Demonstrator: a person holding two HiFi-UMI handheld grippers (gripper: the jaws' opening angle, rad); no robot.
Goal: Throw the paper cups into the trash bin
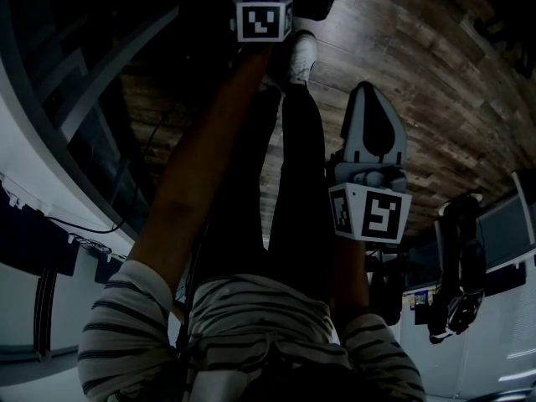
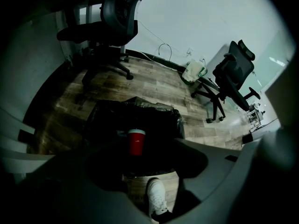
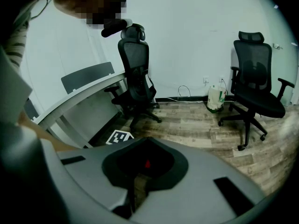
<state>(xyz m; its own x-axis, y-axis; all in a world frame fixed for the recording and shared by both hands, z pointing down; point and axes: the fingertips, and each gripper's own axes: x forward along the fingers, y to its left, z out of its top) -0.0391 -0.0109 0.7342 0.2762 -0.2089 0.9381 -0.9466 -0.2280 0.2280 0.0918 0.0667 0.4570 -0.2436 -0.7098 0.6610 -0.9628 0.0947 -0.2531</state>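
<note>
A red paper cup [image 2: 136, 141] shows against the black bag of the trash bin [image 2: 107, 120], inside its mouth. My left gripper [image 2: 152, 169] hangs over the bin and points steeply down. It is open, and its grey jaws stand well apart from the cup. In the head view only its marker cube [image 1: 262, 19] shows, at the end of an outstretched arm. My right gripper [image 3: 140, 171] is held lower right [image 1: 373, 141], jaws together with a thin slit and nothing in them. A small red patch [image 3: 147, 163], too small to identify, shows past its tips.
Black office chairs [image 2: 110, 27] [image 2: 233, 73] stand on the wooden floor, with a white bag [image 2: 194, 71] by the wall. A curved white desk [image 1: 33, 166] runs along the left. The person's white shoe [image 2: 156, 197] is beside the bin.
</note>
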